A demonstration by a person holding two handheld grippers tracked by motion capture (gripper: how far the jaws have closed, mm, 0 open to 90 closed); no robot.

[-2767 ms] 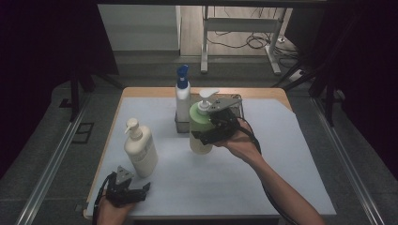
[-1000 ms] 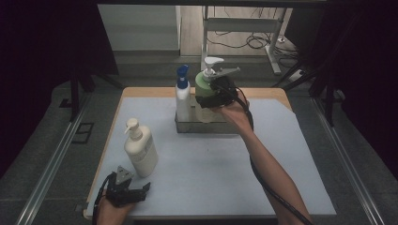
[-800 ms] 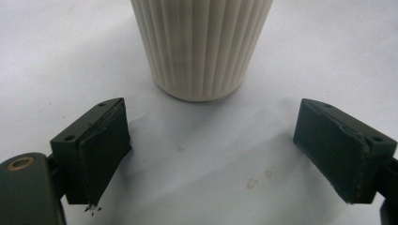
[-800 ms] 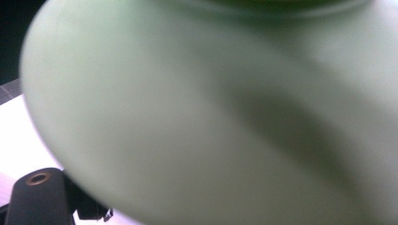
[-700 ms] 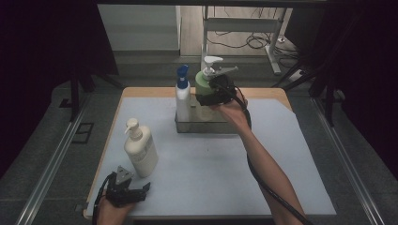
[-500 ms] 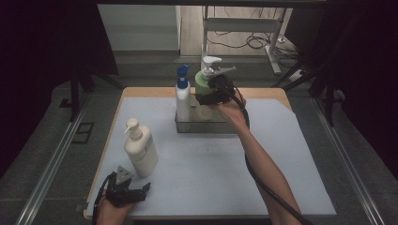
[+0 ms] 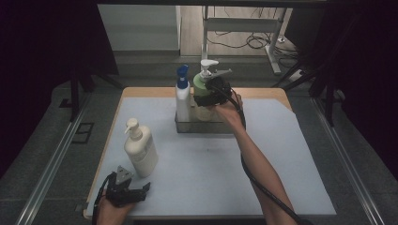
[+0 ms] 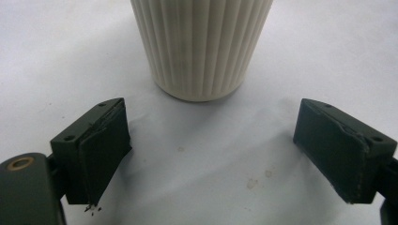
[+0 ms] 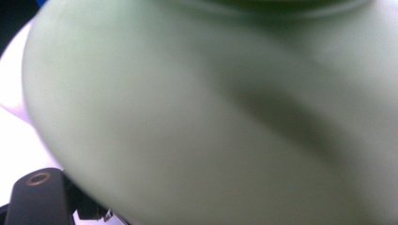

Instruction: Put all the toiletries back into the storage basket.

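Green bottle (image 7: 202,93): we hold it in the right gripper (image 7: 212,96), jaws clamped, apparently just inside the clear bin (image 7: 206,126) beside the blue-capped bottle (image 7: 182,96).
Left: release it; cream bottle (image 7: 140,149) awaits the left gripper (image 7: 141,190), jaws apart.

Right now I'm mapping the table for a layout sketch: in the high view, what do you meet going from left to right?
Left gripper → cream pump bottle → blue-capped bottle → green pump bottle, held by the right gripper.
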